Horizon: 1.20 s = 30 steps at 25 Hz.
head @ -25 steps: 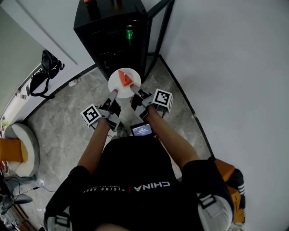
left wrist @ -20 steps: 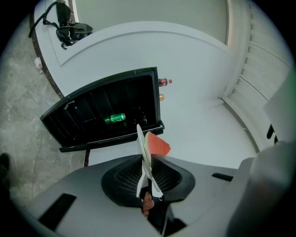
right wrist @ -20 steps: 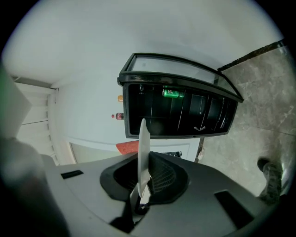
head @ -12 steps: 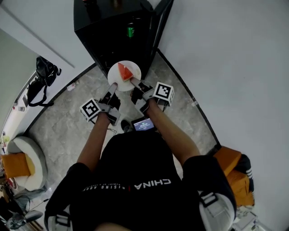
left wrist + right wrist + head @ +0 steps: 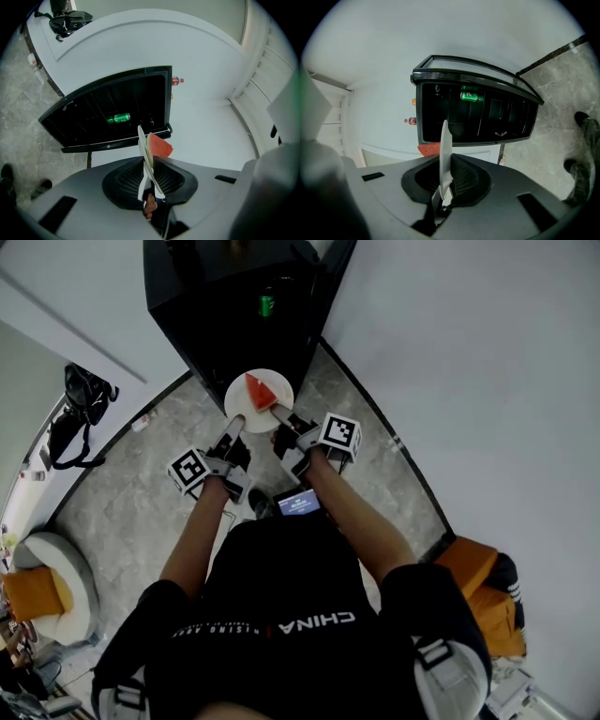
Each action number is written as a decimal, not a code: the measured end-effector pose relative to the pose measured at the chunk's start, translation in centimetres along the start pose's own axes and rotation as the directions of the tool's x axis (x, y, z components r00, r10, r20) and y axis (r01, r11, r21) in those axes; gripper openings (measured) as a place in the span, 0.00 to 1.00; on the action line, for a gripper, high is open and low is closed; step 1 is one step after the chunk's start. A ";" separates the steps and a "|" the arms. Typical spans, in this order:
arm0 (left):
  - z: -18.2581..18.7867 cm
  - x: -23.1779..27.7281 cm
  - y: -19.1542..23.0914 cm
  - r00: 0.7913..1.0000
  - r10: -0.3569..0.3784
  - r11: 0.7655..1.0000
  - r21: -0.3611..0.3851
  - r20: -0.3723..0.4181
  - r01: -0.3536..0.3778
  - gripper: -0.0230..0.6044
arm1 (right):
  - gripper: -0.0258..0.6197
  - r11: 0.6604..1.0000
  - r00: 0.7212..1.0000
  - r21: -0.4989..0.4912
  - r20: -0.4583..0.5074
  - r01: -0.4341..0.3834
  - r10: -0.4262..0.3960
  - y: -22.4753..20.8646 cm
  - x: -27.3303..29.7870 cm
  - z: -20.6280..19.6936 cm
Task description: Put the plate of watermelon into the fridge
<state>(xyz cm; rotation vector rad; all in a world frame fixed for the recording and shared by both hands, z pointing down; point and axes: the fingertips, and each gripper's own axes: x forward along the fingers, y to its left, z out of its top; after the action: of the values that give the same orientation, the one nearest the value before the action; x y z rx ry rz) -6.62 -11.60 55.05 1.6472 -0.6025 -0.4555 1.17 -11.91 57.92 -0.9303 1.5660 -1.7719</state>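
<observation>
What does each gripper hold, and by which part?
The white plate carrying the watermelon, by its rim: left gripper on the near-left edge, right gripper on the near-right.

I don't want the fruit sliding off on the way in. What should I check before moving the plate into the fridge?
1. The left gripper is shut on the rim of the round white plate: ok.
2. The right gripper is shut on the same plate's rim: ok.
3. The red watermelon wedge is resting on the plate: ok.
4. The black fridge is open towards the plate: ok.
5. The shelf space beside the green can is wide enough: cannot tell.
6. The plate is held level: cannot tell.
</observation>
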 end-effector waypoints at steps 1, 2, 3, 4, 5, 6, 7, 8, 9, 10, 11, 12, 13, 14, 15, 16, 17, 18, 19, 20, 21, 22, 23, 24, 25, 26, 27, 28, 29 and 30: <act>-0.1 0.1 0.1 1.000 0.002 1.000 -0.003 0.005 -0.002 0.12 | 0.10 1.000 1.000 0.000 -0.005 0.002 -0.002 -0.1 0.0 0.1; -0.1 0.2 0.1 1.000 0.003 1.000 -0.001 0.011 -0.003 0.12 | 0.10 1.000 1.000 -0.001 -0.011 0.004 -0.004 -0.1 0.0 0.2; -0.1 0.2 0.0 1.000 0.002 1.000 0.005 0.017 -0.002 0.12 | 0.10 1.000 1.000 -0.002 -0.018 0.004 -0.004 0.1 0.0 0.2; -0.1 0.2 -0.3 1.000 0.001 1.000 0.009 0.026 -0.001 0.12 | 0.10 1.000 1.000 -0.006 -0.026 0.003 -0.004 0.3 -0.1 0.3; -0.1 0.1 -0.6 0.999 0.001 1.000 0.011 0.035 -0.001 0.12 | 0.10 1.000 0.999 -0.012 -0.035 0.003 -0.003 0.6 -0.1 0.3; 0.0 0.1 -0.8 0.999 0.001 1.000 0.013 0.045 -0.002 0.12 | 0.10 1.000 0.999 -0.019 -0.044 0.002 -0.003 0.9 0.0 0.3; 0.3 0.0 -1.1 0.998 0.000 1.000 0.017 0.055 -0.001 0.12 | 0.10 1.000 0.999 -0.025 -0.052 0.001 -0.002 1.4 0.2 0.3; 0.5 -0.2 -1.6 0.998 -0.005 1.000 0.020 0.065 0.004 0.12 | 0.10 1.000 0.998 -0.031 -0.059 -0.002 0.000 1.9 0.2 0.2; 0.5 -0.4 -2.2 0.997 -0.011 1.000 0.023 0.074 0.010 0.12 | 0.10 0.999 0.998 -0.036 -0.066 -0.007 0.004 2.6 0.1 0.0; 0.4 -0.7 -2.9 0.996 -0.017 1.000 0.027 0.082 0.015 0.12 | 0.10 0.999 0.997 -0.042 -0.073 -0.012 0.009 3.4 -0.1 -0.3; 0.3 -0.9 -3.6 0.996 -0.021 0.999 0.031 0.089 0.019 0.12 | 0.10 0.999 0.997 -0.048 -0.081 -0.018 0.014 4.1 -0.4 -0.5; 0.2 -1.1 -4.3 0.995 -0.026 0.999 0.033 0.096 0.023 0.12 | 0.10 0.998 0.996 -0.053 -0.090 -0.022 0.017 4.8 -0.6 -0.7; 0.1 -1.1 -4.8 0.994 -0.030 0.999 0.034 0.104 0.027 0.12 | 0.10 0.998 0.995 -0.060 -0.099 -0.026 0.020 5.3 -0.7 -0.6; 0.0 -1.0 -5.3 0.993 -0.034 0.999 0.033 0.111 0.030 0.12 | 0.10 0.997 0.994 -0.066 -0.108 -0.028 0.020 5.8 -0.9 -0.5; -0.1 -1.0 -5.8 0.992 -0.036 0.999 0.032 0.120 0.033 0.12 | 0.10 0.997 0.993 -0.070 -0.117 -0.029 0.021 6.2 -1.0 -0.5; -0.2 -1.0 -6.3 0.991 -0.036 0.999 0.031 0.128 0.032 0.12 | 0.10 0.997 0.992 -0.071 -0.124 -0.031 0.022 6.8 -1.1 -0.4; -0.1 -1.0 -6.7 0.990 -0.033 0.999 0.031 0.136 0.029 0.12 | 0.10 0.997 0.991 -0.070 -0.130 -0.033 0.024 7.2 -1.2 -0.4; 0.0 -1.1 -6.8 0.989 -0.030 0.999 0.031 0.145 0.026 0.12 | 0.10 0.997 0.990 -0.066 -0.135 -0.036 0.027 7.4 -1.2 -0.4; 0.1 -1.1 -6.6 0.988 -0.026 0.999 0.031 0.155 0.021 0.12 | 0.10 0.997 0.989 -0.060 -0.142 -0.040 0.031 7.2 -1.0 -0.4; 0.2 -1.1 -6.2 0.986 -0.021 0.999 0.031 0.165 0.016 0.12 | 0.10 0.998 0.988 -0.052 -0.149 -0.041 0.033 6.8 -0.8 -0.4; 0.2 -1.1 -5.7 0.984 -0.016 0.999 0.030 0.176 0.011 0.12 | 0.10 0.998 0.987 -0.045 -0.157 -0.040 0.033 6.3 -0.5 -0.4; 0.3 -1.1 -5.5 0.983 -0.011 0.999 0.031 0.185 0.005 0.12 | 0.10 0.998 0.986 -0.041 -0.165 -0.038 0.031 6.0 -0.3 -0.3; 0.3 -1.1 -5.5 0.981 -0.006 0.999 0.032 0.192 0.000 0.12 | 0.10 0.998 0.985 -0.041 -0.171 -0.037 0.029 5.9 -0.3 -0.3; 0.2 -1.2 -5.6 0.980 -0.002 0.999 0.033 0.198 -0.005 0.12 | 0.10 0.998 0.984 -0.043 -0.176 -0.037 0.029 6.0 -0.4 -0.4; 0.1 -1.4 -5.8 0.980 0.003 0.999 0.033 0.200 -0.009 0.12 | 0.10 0.998 0.984 -0.045 -0.178 -0.037 0.029 6.2 -0.4 -0.4; 0.1 -1.5 -6.0 0.980 0.007 0.999 0.033 0.199 -0.014 0.12 | 0.10 0.998 0.984 -0.046 -0.177 -0.038 0.029 6.5 -0.5 -0.5; 0.2 -1.6 -6.1 0.981 0.011 0.999 0.033 0.193 -0.018 0.12 | 0.10 0.998 0.984 -0.043 -0.174 -0.038 0.030 6.7 -0.5 -0.6; 0.3 -1.7 -6.3 0.983 0.010 0.999 0.034 0.184 -0.016 0.12 | 0.10 0.999 0.985 -0.037 -0.168 -0.040 0.033 6.9 -0.5 -0.8; 0.4 -1.8 -6.6 0.985 0.004 0.999 0.038 0.172 -0.011 0.12 | 0.10 0.999 0.986 -0.032 -0.162 -0.043 0.037 7.1 -0.5 -0.9; 0.4 -1.9 -6.9 0.987 -0.003 0.999 0.043 0.161 -0.004 0.12 | 0.10 0.998 0.987 -0.030 -0.156 -0.046 0.041 7.3 -0.6 -1.0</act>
<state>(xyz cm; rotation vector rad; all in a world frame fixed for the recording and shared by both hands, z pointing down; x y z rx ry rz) -7.49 -10.07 48.15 1.6615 -0.7367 -0.5825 0.55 -11.82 50.56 -0.7831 1.7044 -1.8295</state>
